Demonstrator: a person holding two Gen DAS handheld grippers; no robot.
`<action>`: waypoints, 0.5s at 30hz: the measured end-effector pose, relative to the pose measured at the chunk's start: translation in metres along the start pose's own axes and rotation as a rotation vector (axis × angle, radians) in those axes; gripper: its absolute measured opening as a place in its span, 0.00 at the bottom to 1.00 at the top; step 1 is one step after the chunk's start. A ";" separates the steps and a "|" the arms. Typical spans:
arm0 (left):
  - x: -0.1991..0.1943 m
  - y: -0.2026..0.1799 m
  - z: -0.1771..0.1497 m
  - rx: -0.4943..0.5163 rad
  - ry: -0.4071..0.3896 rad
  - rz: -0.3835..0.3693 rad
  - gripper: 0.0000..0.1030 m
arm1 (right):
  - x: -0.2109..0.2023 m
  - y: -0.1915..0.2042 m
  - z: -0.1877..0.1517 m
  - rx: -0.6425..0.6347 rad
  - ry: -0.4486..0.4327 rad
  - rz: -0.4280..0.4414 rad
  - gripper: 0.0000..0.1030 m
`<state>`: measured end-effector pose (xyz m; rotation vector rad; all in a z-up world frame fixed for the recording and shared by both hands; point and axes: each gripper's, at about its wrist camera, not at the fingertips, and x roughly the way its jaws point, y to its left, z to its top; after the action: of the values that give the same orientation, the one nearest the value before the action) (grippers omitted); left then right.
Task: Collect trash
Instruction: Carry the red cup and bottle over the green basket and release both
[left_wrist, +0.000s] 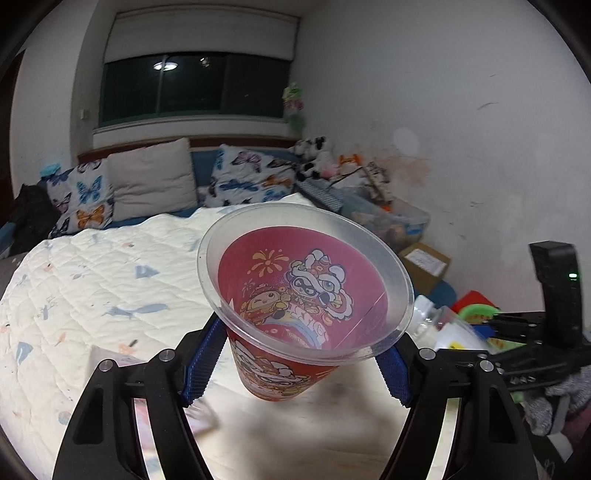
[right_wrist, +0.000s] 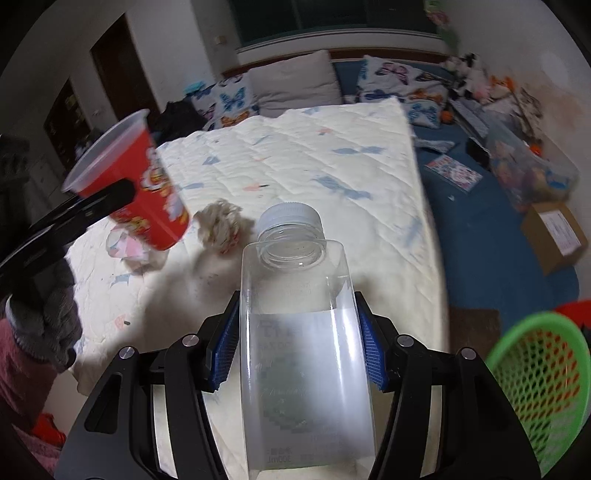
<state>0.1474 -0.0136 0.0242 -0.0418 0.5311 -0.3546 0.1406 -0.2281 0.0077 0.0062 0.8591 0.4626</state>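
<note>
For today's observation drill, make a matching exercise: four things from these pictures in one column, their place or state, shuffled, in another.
Things:
1. red cup
2. clear bottle
3. green basket
4. crumpled paper ball

Places:
A. lying on the quilt
B. held in the right claw
C. at the lower right, off the bed
D. held in the left claw

Pairs: 1-D, 2-B, 3-C, 4-A
</note>
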 end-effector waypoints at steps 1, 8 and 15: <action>-0.002 -0.005 0.000 0.003 0.000 -0.016 0.70 | -0.005 -0.005 -0.004 0.014 -0.008 -0.015 0.56; -0.006 -0.057 -0.005 0.062 0.019 -0.139 0.70 | -0.034 -0.055 -0.039 0.138 -0.013 -0.125 0.56; 0.012 -0.111 -0.009 0.097 0.074 -0.247 0.70 | -0.061 -0.125 -0.082 0.268 0.008 -0.283 0.56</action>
<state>0.1167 -0.1215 0.0251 -0.0002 0.5824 -0.6248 0.0953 -0.3792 -0.0252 0.1276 0.9083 0.0807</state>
